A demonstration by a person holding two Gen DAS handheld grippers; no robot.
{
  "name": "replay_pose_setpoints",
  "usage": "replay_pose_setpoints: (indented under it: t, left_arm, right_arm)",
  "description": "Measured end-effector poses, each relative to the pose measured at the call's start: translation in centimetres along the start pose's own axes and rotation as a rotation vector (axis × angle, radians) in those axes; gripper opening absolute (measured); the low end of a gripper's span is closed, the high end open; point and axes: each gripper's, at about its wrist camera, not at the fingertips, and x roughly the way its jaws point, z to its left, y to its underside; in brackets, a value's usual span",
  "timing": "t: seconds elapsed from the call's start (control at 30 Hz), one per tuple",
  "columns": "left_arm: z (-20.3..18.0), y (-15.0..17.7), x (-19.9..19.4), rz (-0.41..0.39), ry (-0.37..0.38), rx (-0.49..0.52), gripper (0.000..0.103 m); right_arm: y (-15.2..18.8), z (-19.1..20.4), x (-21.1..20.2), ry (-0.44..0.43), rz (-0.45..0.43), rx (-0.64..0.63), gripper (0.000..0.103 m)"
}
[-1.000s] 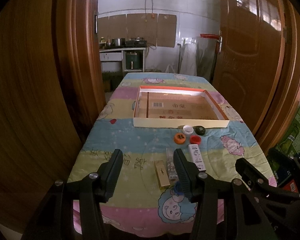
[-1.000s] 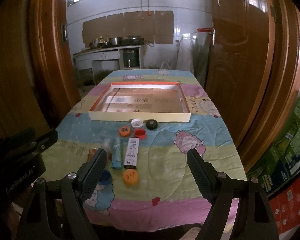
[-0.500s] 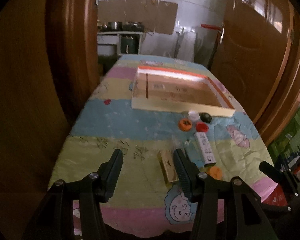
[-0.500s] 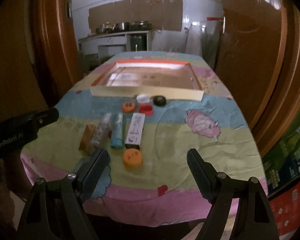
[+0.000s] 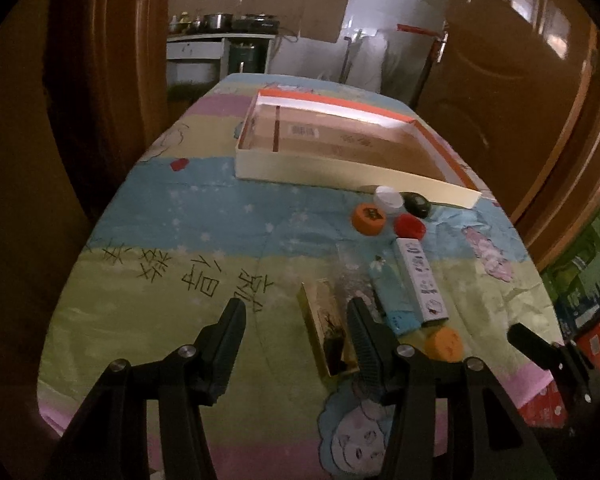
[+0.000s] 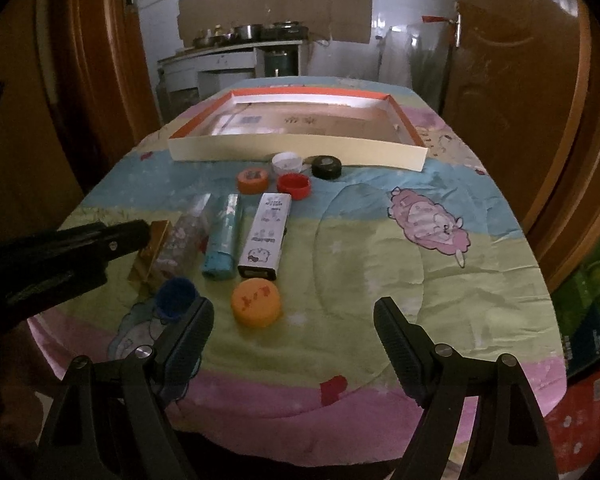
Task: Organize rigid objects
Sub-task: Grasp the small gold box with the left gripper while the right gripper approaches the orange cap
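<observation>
A shallow cardboard tray [image 6: 296,154] is set at the far end of the table [image 6: 380,280]. Nearer, a white box [image 6: 265,236], a teal tube [image 6: 222,242] and an orange cap [image 6: 256,303] are laid. Left gripper [image 5: 296,332] and right gripper [image 6: 294,332] are held spread, nothing gripped.

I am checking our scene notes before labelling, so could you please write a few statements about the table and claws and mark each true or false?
1. The shallow box holds several caps. False: all caps lie outside it.
2. The left claw is open and holds nothing. True.
3. The black cap lies right in front of the box. True.
4. The right claw grips the big orange cap. False: it is open, above the tablecloth.
</observation>
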Motion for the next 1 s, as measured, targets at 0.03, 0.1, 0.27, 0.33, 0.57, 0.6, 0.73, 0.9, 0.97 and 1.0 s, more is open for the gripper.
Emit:
replay_pose_setpoints:
  t: [0.03,0.1,0.27,0.33,0.57,0.6,0.73,0.9,0.97,1.0]
  left_arm:
    - [0.0,0.0,0.2,0.002,-0.005,-0.001,0.053]
    - [-0.1,0.0,0.9,0.014,-0.009,-0.004,0.053]
    - [-0.3,0.2,1.3,0.015,-0.006,-0.003,0.053]
    - [-0.3,0.3,1.3,0.012,-0.005,0.000,0.053]
    - [-0.2,0.5,1.2,0.016,0.052,-0.006,0.038]
    - [0.0,0.5,1.1,0.019,0.061,-0.008,0.037]
    - [0.5,0.5,0.9,0.033,0.096,-0.021,0.028]
    - [-0.9,0.7,1.3,0.052,0.118,0.014,0.024]
    - [-1.2,0.7,1.5,0.043,0.104,0.026,0.024]
    - [-1.3,0.6,1.6,0.040,0.099,0.030,0.024]
  right_arm:
    - [0.0,0.0,0.1,-0.002,0.000,0.000,0.083]
    - [0.0,0.0,0.2,-0.003,0.001,0.000,0.083]
    - [0.0,0.0,0.8,-0.008,0.011,0.003,0.083]
    - [0.1,0.1,0.9,-0.012,0.015,0.000,0.083]
    - [0.1,0.3,1.4,-0.027,0.028,-0.002,0.083]
    - [0.0,0.3,1.4,-0.030,0.027,0.000,0.083]
    - [0.1,0.3,1.5,-0.044,0.024,0.005,0.071]
    - [0.1,1.1,1.7,-0.056,0.017,-0.028,0.064]
    - [0.0,1.4,1.8,-0.066,0.015,-0.036,0.058]
    - [0.0,1.5,1.9,-0.068,0.015,-0.040,0.057]
